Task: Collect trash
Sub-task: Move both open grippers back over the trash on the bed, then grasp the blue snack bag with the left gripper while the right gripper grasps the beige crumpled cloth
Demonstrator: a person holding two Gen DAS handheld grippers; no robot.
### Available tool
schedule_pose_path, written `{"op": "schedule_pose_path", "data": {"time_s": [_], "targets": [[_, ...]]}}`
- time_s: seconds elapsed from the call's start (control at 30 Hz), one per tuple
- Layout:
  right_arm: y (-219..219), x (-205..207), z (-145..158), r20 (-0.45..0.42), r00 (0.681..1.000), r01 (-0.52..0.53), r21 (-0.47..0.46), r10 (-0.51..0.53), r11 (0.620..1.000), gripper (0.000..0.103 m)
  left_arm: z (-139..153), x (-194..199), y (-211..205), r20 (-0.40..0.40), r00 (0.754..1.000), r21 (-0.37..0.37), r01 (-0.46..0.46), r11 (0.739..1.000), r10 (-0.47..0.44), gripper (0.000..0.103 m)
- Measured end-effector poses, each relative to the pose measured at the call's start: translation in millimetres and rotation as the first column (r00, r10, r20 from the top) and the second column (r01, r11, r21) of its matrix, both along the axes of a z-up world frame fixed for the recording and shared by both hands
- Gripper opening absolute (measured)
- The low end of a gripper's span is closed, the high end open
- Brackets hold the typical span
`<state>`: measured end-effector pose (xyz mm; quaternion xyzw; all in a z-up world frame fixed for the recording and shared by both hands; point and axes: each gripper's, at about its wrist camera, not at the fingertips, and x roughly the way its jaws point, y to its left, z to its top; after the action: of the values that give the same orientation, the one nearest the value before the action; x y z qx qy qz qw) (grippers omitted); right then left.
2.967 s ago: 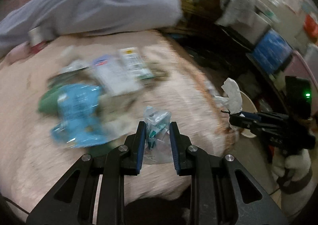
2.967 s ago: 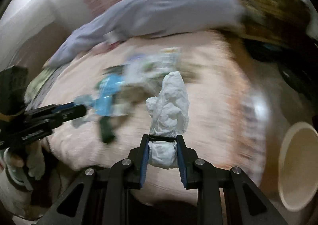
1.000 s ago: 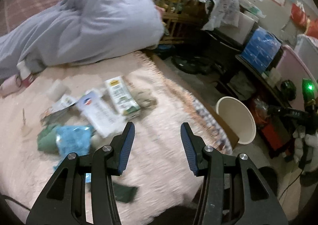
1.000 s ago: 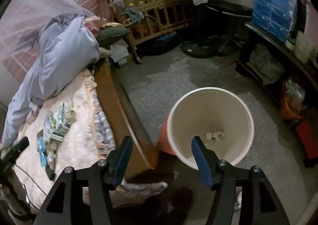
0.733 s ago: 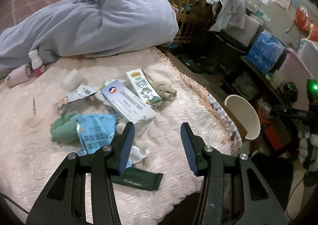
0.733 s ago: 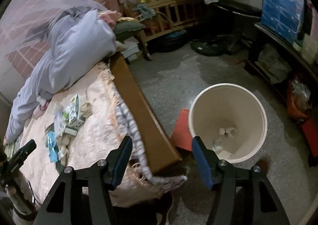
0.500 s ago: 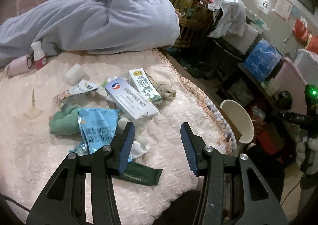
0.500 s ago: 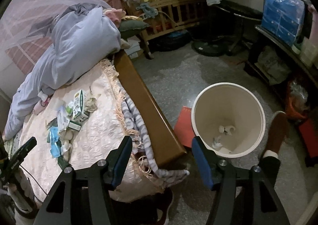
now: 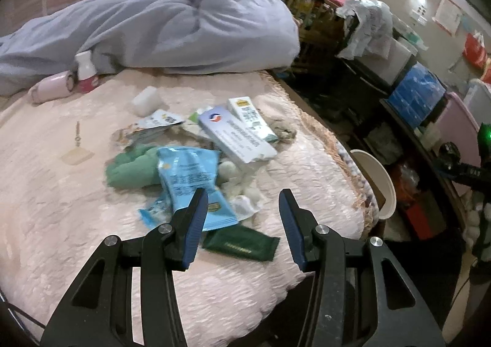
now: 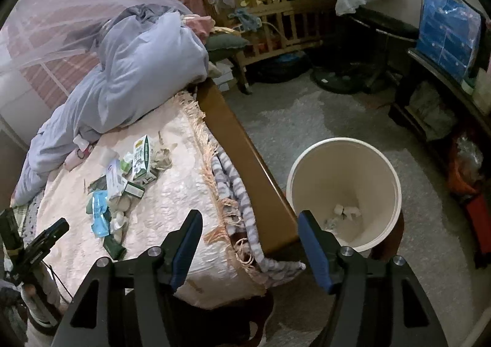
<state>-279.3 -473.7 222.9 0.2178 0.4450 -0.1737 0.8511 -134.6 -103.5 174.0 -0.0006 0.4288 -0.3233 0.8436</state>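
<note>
Three seconds ago each gripper clamped a piece of trash over the bed; now both are empty. The left gripper [image 9: 242, 209] stands moderately wide with nothing between its blue pads, low over the trash pile [image 9: 196, 156] on the pink bedspread [image 9: 61, 209]. The right gripper [image 10: 250, 232] is a little wider, its jaws having just opened further, with nothing between them. It hangs above the bed's corner, the cream bin [image 10: 396, 190] just right of it on the floor; crumpled white tissues [image 10: 345, 210] lie at the bin's bottom.

The print on the white box [image 9: 239, 138], the milk carton [image 9: 251, 118] and the blue packet [image 9: 187, 175] is too blurred to read.

The dark green sachet [image 9: 242, 244] lies nearest, just below and between the left gripper's fingertips; the blue packet sits beside its left finger.
</note>
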Motion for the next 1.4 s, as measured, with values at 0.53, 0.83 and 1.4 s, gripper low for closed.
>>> {"op": "schedule_pose_path", "data": {"time_s": [0.53, 0.83, 1.4], "targets": [[89, 88, -59, -0.037, 0.954, -0.298, 0.013, 0.298, 0.955, 0.066, -43, 19, 56, -0.072, 0.971, 0.082, -0.222, 0.972, 0.228, 0.046], [149, 167, -101, -0.029, 0.88, -0.473, 0.019, 0.473, 0.881, 0.066, -63, 35, 51, -0.072, 0.943, 0.133, -0.313, 0.941, 0.324, 0.046], [96, 249, -131, -0.061, 0.914, -0.405, -0.063, 0.401, 0.912, 0.066, -98, 77, 6, -0.23, 0.929, 0.029, -0.293, 0.956, 0.292, 0.046]]}}
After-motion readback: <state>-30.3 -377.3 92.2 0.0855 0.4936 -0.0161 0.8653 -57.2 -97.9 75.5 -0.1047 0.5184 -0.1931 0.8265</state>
